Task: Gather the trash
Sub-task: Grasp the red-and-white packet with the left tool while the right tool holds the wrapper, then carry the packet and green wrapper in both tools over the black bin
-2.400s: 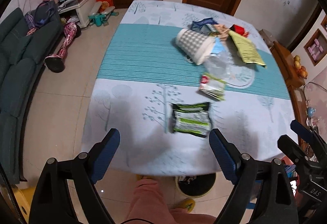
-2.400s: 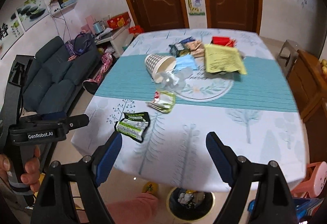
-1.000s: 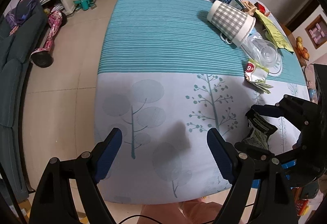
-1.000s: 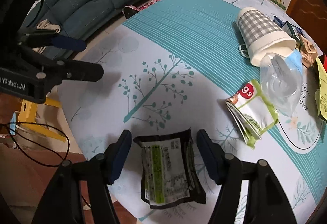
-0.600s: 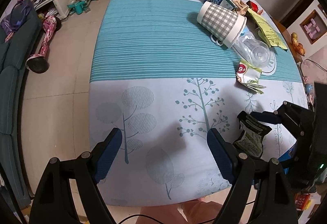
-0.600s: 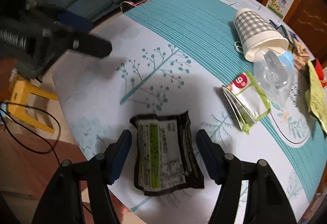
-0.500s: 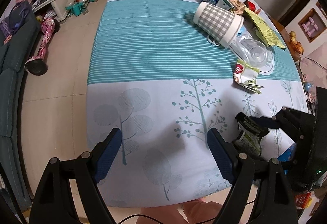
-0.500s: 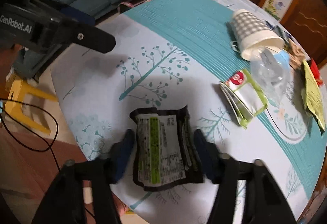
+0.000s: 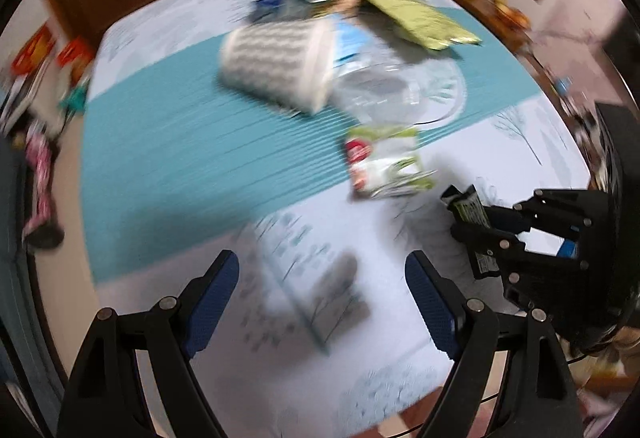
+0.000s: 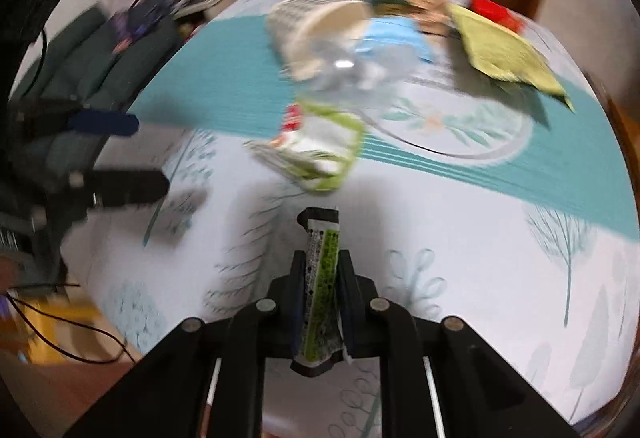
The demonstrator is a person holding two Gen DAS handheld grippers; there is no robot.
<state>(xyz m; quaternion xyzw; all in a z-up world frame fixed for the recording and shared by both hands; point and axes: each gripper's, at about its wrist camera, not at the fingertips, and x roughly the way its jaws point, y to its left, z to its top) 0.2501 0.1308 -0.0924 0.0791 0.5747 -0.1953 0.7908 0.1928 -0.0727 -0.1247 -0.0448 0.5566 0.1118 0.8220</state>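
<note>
Wrapper (image 10: pixel 322 278), black with a green and white label, is seen squeezed edge-on between the closing jaws of the right gripper (image 10: pixel 321 280), above the near part of the table (image 10: pixel 460 238). Print on the label is blurred beyond reading; the wrapper's lower end is hidden by the fingers. The left gripper (image 9: pixel 322 298) is held wide open and empty. Farther off a folded packet (image 10: pixel 316 150), a tipped paper cup (image 10: pixel 312 26), a clear plastic lid (image 10: pixel 360 72) and a yellow bag (image 10: pixel 504 54) are spread.
</note>
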